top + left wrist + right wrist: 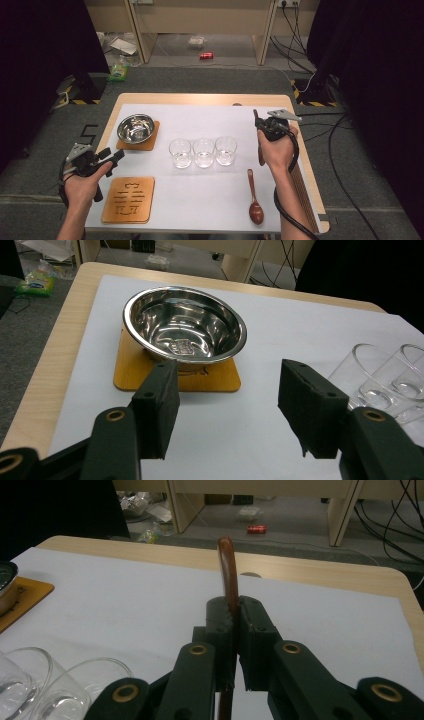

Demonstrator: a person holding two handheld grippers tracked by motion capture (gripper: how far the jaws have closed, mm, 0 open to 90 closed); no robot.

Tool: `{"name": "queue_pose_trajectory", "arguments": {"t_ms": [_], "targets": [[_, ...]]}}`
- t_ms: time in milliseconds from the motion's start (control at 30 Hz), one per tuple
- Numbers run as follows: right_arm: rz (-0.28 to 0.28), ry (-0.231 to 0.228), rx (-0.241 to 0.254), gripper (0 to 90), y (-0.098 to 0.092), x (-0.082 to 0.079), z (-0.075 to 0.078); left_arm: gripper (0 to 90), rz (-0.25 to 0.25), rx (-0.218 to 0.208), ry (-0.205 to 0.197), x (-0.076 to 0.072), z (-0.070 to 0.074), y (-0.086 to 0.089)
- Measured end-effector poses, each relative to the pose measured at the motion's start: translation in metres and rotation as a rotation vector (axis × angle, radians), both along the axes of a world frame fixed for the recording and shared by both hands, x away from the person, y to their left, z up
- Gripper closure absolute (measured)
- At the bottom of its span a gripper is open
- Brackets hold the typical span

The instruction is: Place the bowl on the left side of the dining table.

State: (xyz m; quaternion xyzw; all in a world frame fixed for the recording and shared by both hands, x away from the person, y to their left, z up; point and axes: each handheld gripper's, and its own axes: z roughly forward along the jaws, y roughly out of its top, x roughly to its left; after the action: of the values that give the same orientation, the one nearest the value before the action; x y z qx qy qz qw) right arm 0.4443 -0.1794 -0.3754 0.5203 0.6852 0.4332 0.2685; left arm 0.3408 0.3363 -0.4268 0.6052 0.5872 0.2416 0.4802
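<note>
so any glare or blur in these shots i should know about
High view: even light, slightly soft, dark curtains at both sides. Left gripper view: bright reflections in the steel bowl, the near jaws sharp. Right gripper view: a highlight runs along the brown spoon handle clamped in the right gripper; the glasses look smeared.

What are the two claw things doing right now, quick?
Left gripper: open, empty, facing the steel bowl.
Right gripper: shut on a brown wooden utensil.

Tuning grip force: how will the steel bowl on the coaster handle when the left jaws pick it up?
The steel bowl looks thin-walled, so probably light and stiff. Its polished rim may slip between the pads. Resting loose on the wooden coaster, it could slide if nudged.
</note>
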Motion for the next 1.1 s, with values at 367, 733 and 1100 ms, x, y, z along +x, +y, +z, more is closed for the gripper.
{"name": "queue_pose_trajectory", "arguments": {"t_ms": [367, 733, 1100], "targets": [[-0.005, -0.065, -0.008, 84.4, 0.005, 0.004, 0.006, 41.1, 0.002, -0.002, 0.002, 0.0, -0.001, 0.001], [-0.008, -0.129, 0.003, 84.4, 0.014, 0.009, 0.01, 41.1, 0.003, -0.004, 0.0, 0.0, -0.001, 0.002], [-0.001, -0.163, 0.023, 84.4, 0.023, 0.017, 0.014, 40.9, -0.002, -0.005, -0.002, 0.0, 0.0, 0.001]]}}
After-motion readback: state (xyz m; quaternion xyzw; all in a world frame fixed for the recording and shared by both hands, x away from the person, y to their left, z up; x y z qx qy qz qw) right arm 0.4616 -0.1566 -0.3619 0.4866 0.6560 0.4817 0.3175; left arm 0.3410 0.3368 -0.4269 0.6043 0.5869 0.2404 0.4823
